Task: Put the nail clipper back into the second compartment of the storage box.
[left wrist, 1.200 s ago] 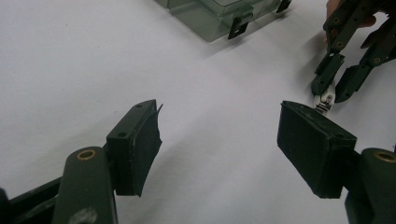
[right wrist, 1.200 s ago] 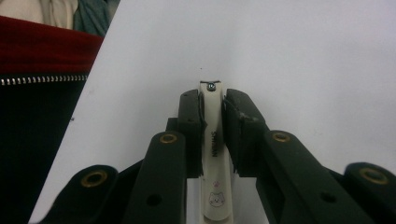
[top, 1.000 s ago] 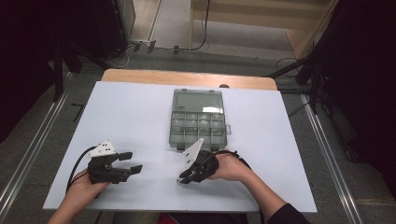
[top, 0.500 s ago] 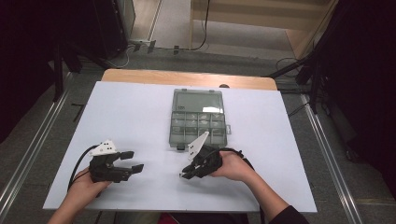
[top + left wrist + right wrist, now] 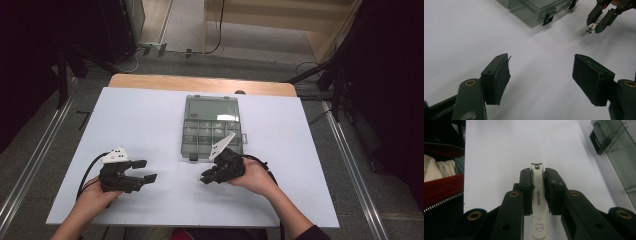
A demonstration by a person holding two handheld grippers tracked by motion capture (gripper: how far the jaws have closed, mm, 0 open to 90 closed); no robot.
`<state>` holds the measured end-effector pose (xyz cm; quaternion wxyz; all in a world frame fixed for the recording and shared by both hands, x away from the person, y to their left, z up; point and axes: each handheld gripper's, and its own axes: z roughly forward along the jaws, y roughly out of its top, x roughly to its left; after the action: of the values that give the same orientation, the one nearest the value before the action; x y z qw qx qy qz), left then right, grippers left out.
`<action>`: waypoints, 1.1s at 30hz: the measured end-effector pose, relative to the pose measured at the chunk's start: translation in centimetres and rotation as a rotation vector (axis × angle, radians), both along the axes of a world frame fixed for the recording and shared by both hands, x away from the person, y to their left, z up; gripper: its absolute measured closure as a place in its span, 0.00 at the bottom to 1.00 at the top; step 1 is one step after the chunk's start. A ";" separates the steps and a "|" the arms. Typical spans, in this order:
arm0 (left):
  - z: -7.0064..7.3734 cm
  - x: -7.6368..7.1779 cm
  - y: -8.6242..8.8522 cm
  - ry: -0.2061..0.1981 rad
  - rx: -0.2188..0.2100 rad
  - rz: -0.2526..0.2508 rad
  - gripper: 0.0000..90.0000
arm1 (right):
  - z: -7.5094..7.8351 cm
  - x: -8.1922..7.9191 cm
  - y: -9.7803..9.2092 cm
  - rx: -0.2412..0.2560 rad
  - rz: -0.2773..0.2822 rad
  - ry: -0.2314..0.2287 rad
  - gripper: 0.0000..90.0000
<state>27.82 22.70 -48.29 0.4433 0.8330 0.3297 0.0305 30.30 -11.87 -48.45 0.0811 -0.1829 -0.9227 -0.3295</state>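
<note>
The white tabletop (image 5: 150, 120) holds a clear box (image 5: 212, 125); the right tool (image 5: 206, 176) has slid a little toward the near edge, squeezing a small nail clipper (image 5: 538, 195), so it looks picked up; the left tool (image 5: 541, 77) waits wide apart with nothing in it.

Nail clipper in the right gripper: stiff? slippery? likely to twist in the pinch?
Probably stiff: the nail clipper stays straight between the right gripper's pads. Its glossy white top looks smooth, so it may slide lengthwise. The pads grip only its narrow sides, so it could pivot if bumped. Likely light, being small.
</note>
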 end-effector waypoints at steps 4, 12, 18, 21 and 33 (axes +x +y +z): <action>0.1 0.1 -0.1 0.000 0.000 -0.007 0.33 | 0.0 0.3 -0.4 -0.005 -0.052 0.009 0.87; 0.1 0.2 -0.3 -0.001 -0.006 -0.012 0.33 | 0.6 0.4 -1.0 0.017 -0.133 0.023 0.87; 0.1 0.2 -0.2 0.000 -0.004 -0.009 0.33 | 1.1 0.5 -1.1 0.030 -0.191 0.029 0.87; 0.1 0.2 -0.2 0.000 -0.009 -0.004 0.33 | 1.3 0.6 -1.1 0.041 -0.217 0.033 0.87; 0.0 0.3 -0.2 0.006 -0.003 -0.002 0.33 | 1.9 1.0 -1.5 0.061 -0.316 0.039 0.87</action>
<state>28.16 22.51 -48.24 0.4434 0.8328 0.3303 0.0272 31.28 -13.41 -46.57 0.0517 -0.3298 -0.8702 -0.3625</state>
